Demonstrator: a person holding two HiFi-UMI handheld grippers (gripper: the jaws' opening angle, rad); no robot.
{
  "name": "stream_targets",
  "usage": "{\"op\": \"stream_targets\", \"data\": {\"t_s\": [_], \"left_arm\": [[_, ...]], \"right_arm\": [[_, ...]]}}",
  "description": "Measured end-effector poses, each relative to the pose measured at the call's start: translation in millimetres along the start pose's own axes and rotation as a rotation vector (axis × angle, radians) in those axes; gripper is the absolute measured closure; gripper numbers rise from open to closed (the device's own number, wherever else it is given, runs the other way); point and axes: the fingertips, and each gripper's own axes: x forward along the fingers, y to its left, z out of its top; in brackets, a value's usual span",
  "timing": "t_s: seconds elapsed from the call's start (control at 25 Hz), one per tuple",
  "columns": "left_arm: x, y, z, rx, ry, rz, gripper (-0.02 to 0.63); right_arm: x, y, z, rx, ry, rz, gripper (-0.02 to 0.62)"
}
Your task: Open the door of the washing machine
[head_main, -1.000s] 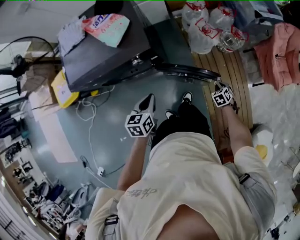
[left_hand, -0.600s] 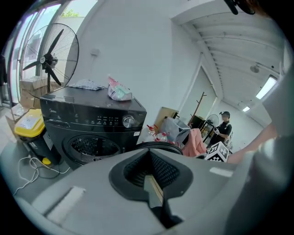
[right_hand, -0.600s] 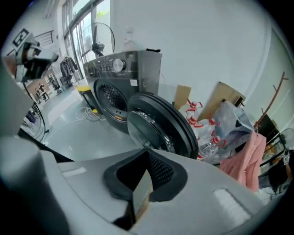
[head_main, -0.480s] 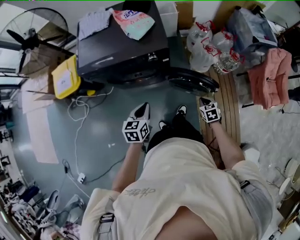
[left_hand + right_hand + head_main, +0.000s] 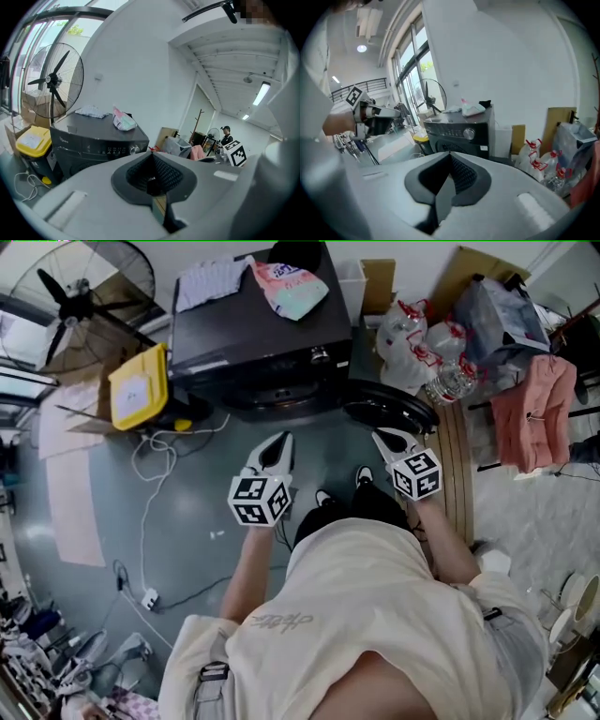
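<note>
Yellow bin (image 5: 139, 387) left of washing machine (image 5: 253, 329): top closed, contents not visible. Clear bottles (image 5: 417, 338) bunched in plastic wrap right of machine. Pouch (image 5: 291, 287) and folded cloth (image 5: 211, 282) lie on machine top. Door (image 5: 389, 407) at machine's front right corner, swung open, seen edge-on, long axis running rightward from drum opening. Left gripper (image 5: 274, 454) and right gripper (image 5: 392, 441): jaws pressed together, nothing between them, both pointing at machine front. Right one near door.
</note>
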Motion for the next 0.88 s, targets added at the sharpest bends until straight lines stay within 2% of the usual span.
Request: {"op": "stream_targets", "data": {"t_s": [0.12, 0.32, 0.6, 0.88], "left_arm": [[-8.0, 1.0, 25.6, 0.039, -0.050, 0.031, 0.590], [-24.4, -1.1, 66.8, 0.072, -0.124, 0.069, 0.589], [-40.5, -15.9, 128.2, 0.122, -0.267, 0.109, 0.589], [-41.6, -25.7, 163.2, 0.177, -0.329, 0.132, 0.589]], "right_arm": [[-3.2, 28.9, 43.4, -0.020, -0.086, 0.090, 0.594], [-8.6, 54.4, 112.5, -0.145, -0.199, 0.172, 0.594], [-37.4, 52.8, 195.0, -0.211, -0.360, 0.202, 0.594], [-49.5, 44.6, 230.7, -0.292, -0.414, 0.216, 0.594]]}}
